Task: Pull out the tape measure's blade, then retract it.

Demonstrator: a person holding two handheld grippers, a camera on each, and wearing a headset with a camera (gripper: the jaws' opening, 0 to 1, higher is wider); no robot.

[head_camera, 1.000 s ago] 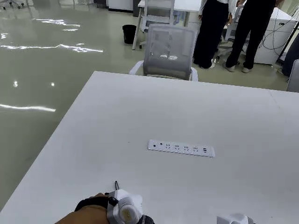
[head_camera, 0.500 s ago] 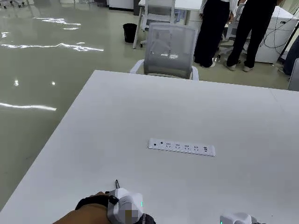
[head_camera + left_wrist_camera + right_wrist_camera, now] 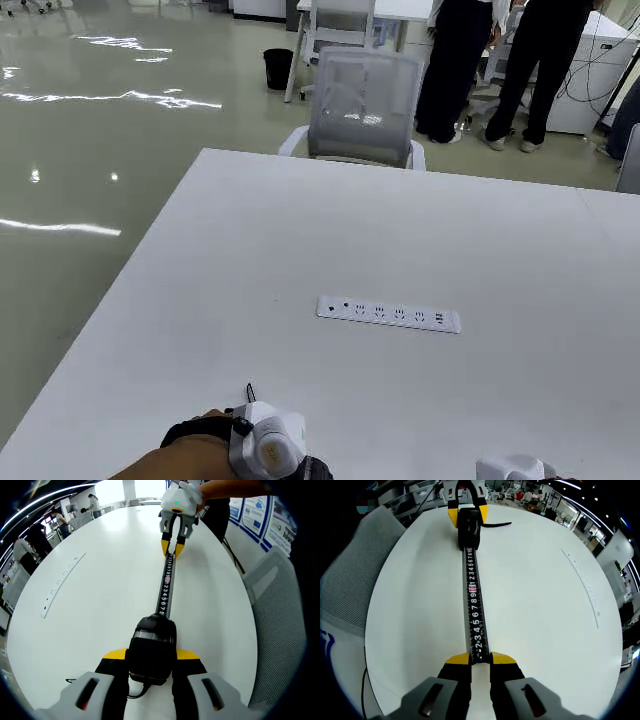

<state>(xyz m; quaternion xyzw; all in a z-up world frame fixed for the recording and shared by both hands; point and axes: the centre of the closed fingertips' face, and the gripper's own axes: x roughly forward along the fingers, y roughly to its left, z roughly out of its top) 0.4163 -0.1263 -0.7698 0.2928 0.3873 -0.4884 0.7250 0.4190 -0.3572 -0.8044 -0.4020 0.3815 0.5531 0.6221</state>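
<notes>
A black tape measure case (image 3: 151, 647) rests on the white table (image 3: 100, 605), with my left gripper (image 3: 151, 656) shut on it between its yellow-tipped jaws. The black numbered blade (image 3: 166, 580) runs straight out from the case to my right gripper (image 3: 172, 551), which is shut on the blade's end. In the right gripper view, the blade (image 3: 473, 595) leads from my right gripper (image 3: 480, 658) back to the case (image 3: 469, 527) in the left gripper (image 3: 468, 514). A black wrist strap (image 3: 495, 525) trails from the case.
A white power strip (image 3: 388, 315) lies mid-table, beyond both grippers. A grey mesh chair (image 3: 360, 105) stands at the table's far edge, with two standing people (image 3: 500, 60) behind it. Another mesh chair (image 3: 280, 610) sits close to the table's near edge.
In the head view, the top of the right gripper has edged slightly to the right along the bottom edge. The left gripper has stayed put.
</notes>
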